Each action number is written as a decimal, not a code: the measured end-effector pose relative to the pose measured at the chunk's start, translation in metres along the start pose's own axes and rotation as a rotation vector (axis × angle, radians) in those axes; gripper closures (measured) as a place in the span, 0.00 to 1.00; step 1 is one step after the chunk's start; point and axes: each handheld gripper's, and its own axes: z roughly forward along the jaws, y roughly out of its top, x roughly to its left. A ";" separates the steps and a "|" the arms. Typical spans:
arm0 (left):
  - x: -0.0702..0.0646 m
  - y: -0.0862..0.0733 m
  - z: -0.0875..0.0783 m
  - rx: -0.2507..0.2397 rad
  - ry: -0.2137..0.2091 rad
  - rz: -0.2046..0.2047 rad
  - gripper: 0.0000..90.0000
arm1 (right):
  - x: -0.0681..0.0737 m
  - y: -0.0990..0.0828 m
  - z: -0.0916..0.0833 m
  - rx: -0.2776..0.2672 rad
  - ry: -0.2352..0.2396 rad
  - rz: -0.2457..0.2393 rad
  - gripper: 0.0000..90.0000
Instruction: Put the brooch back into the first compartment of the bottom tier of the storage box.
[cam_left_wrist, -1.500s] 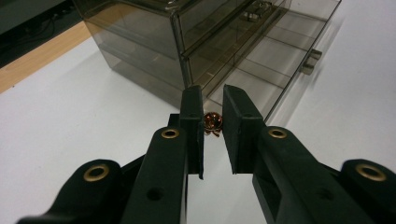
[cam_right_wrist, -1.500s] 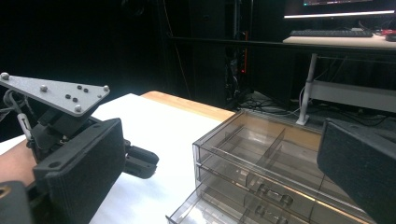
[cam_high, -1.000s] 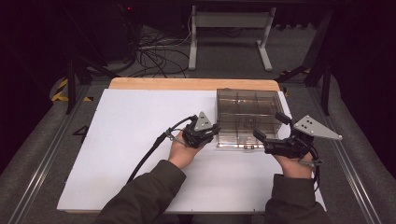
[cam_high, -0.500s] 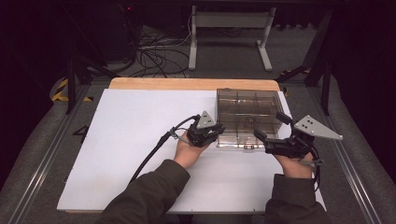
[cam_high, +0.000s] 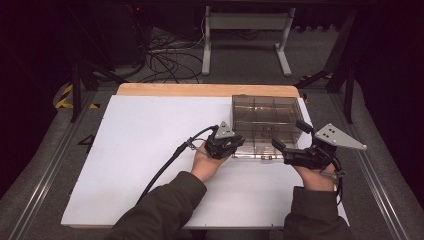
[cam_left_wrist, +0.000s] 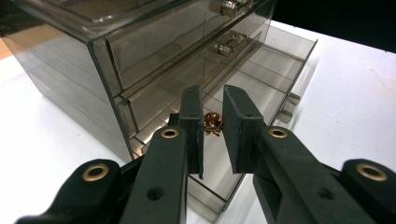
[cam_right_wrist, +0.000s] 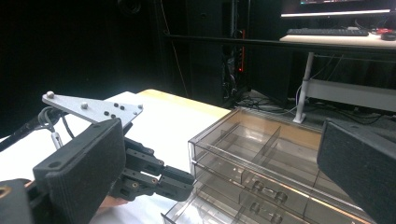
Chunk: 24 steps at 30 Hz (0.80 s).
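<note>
Placement step, I judge: my left hand-held gripper (cam_left_wrist: 212, 128) hangs over the pulled-out bottom drawer (cam_left_wrist: 261, 84) of the smoky plastic drawer box (cam_high: 265, 125) on the table (cam_high: 140, 150), clenched on a small gold trinket (cam_left_wrist: 212, 122). Next I'd release it inside. Right hand-held gripper (cam_high: 290, 142) waits released just beside the box front, nothing blocking.

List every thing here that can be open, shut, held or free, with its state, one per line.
Drawer box: upright on the white table, upper drawers pushed in.
Bottom drawer: pulled out.
Small coppery piece: between the left claw's tips, over the open drawer; seemingly pinched.
Left claw: nearly closed, at the bottom drawer.
Right claw: wide open, holding nothing, beside the box front.
</note>
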 end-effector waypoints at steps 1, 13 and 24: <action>0.000 -0.001 0.001 0.000 -0.001 -0.003 0.88 | 0.000 0.000 0.000 0.000 0.000 0.000 0.02; 0.003 -0.006 0.008 0.013 -0.015 -0.042 0.87 | 0.000 0.000 0.001 0.004 0.005 -0.003 0.02; 0.004 -0.009 0.013 0.023 -0.026 -0.055 0.87 | 0.001 -0.001 0.002 0.009 0.008 -0.002 0.02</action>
